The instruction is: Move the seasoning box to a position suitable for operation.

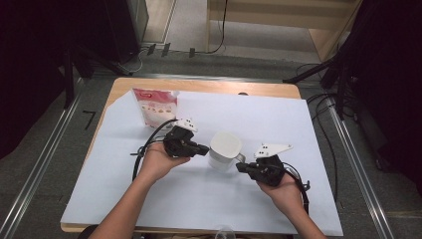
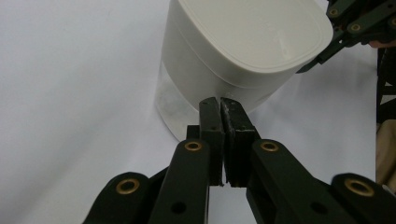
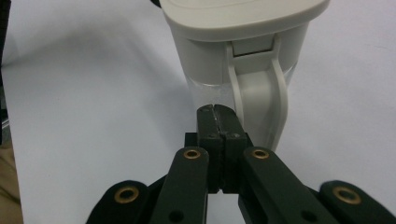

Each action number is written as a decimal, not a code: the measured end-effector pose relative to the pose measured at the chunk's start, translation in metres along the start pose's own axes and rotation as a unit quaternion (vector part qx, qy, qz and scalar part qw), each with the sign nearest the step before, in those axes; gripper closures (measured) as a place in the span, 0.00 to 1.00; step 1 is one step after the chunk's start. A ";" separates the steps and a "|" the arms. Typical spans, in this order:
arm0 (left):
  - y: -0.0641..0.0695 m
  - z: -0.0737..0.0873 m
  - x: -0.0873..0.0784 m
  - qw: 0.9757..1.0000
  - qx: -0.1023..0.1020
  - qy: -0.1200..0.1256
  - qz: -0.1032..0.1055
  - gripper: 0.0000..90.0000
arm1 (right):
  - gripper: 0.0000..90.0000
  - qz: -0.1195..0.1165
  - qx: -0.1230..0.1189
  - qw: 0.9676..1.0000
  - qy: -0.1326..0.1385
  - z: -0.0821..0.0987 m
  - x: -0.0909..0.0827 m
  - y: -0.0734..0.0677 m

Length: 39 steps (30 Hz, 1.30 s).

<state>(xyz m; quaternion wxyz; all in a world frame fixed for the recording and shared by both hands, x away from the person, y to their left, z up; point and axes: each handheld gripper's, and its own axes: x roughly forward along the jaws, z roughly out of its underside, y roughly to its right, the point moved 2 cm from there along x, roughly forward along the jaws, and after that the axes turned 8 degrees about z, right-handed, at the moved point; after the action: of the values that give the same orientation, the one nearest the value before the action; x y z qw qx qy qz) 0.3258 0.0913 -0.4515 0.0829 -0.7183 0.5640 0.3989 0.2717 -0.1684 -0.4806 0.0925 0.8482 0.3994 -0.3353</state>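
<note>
Jug (image 1: 225,150) stood upright between my two grippers, left gripper (image 1: 203,149) pinched closed against its side wall, right gripper (image 1: 241,167) equally closed and empty beside its handle (image 3: 254,100), seemingly nearer for a grab.

A pouch (image 1: 155,106), white with a red top band and printed pictures, lies flat at about 11 o'clock on the desk (image 1: 130,85), resting on the white sheet (image 1: 278,129) that covers most of the wooden top. A glass rim (image 1: 224,231) peeks in at 6 o'clock, at the desk's near edge. Black cables (image 1: 326,107) trail on the grey floor at 3 o'clock.
</note>
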 end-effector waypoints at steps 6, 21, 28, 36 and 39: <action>0.004 0.000 0.004 1.000 0.004 -0.002 0.008 0.98 | 1.00 0.003 0.005 1.000 0.000 0.000 0.000 0.005; 0.008 -0.001 0.007 1.000 0.011 -0.004 0.013 0.95 | 1.00 0.019 0.020 1.000 0.003 0.000 -0.001 0.023; 0.007 -0.001 0.006 1.000 0.002 0.010 0.021 0.80 | 1.00 0.031 0.030 0.999 0.003 0.000 0.001 0.032; 0.006 -0.003 0.006 1.000 -0.003 0.015 0.023 0.55 | 1.00 0.055 0.045 0.997 0.008 0.000 0.002 0.043; 0.009 -0.003 0.007 1.000 0.010 0.011 0.013 0.44 | 1.00 0.041 0.052 0.998 0.012 -0.001 -0.001 0.043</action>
<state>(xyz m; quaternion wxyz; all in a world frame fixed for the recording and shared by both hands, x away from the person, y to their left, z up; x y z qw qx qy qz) 0.3202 0.0811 -0.4512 0.0789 -0.7143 0.5779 0.3867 0.3033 -0.1974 -0.4837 0.0573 0.8715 0.3474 -0.3413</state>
